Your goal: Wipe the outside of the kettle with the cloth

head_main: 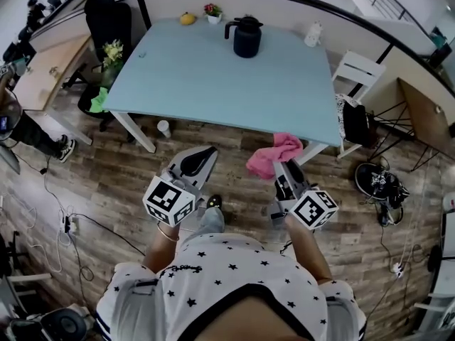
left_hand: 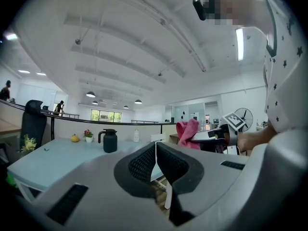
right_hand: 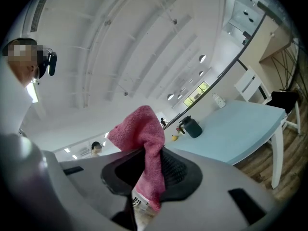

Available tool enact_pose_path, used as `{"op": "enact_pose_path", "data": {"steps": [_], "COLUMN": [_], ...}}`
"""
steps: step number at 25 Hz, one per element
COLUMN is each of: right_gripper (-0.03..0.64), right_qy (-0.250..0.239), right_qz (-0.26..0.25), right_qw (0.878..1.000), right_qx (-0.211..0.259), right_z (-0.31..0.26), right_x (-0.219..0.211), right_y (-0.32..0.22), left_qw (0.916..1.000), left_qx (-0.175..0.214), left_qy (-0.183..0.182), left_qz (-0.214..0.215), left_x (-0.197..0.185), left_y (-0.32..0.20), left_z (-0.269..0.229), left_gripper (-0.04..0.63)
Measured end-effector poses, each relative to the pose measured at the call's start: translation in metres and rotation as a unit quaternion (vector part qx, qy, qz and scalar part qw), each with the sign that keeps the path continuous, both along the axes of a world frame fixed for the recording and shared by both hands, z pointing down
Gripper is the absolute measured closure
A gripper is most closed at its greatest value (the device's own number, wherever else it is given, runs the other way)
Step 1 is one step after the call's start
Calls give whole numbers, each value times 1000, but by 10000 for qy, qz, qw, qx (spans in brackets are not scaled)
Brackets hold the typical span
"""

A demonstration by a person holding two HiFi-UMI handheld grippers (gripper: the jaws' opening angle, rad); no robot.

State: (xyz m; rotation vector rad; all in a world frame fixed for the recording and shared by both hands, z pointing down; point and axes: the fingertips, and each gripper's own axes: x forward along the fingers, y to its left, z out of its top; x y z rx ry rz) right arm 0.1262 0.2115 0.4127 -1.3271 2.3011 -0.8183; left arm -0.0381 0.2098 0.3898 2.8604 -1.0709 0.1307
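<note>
Cloth pinched, kettle out of reach.
The right gripper (right_hand: 147,174) clamped the pink cloth (right_hand: 139,129) between its fingers, fabric bunched above the tips and hanging below. The left gripper (left_hand: 155,161) held its fingers pressed together on nothing. The dark kettle (head_main: 247,38) stood upright on the blue table (head_main: 199,77), well beyond both pairs of fingertips.

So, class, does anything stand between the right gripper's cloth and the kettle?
Nothing visible does. The right gripper holds the cloth off the near edge of the table; only bare tabletop lies between it and the kettle at the far side.
</note>
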Motion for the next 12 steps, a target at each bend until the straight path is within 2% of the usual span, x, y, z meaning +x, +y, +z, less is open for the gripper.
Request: {"op": "enact_pose_path", "data": {"steps": [12], "right_gripper": [529], "right_qy": [200], "right_qz": [195], "right_qw": [9996], "right_qx": [-75], "right_z": [-5], "right_x": [-30], "right_y": [-67], "left_qw": [9999], "left_qx": [10], "left_qy": [147], "left_qz": [30], "left_x": [-38], "left_y": [-80], "left_z": [0], "left_gripper": [565]}}
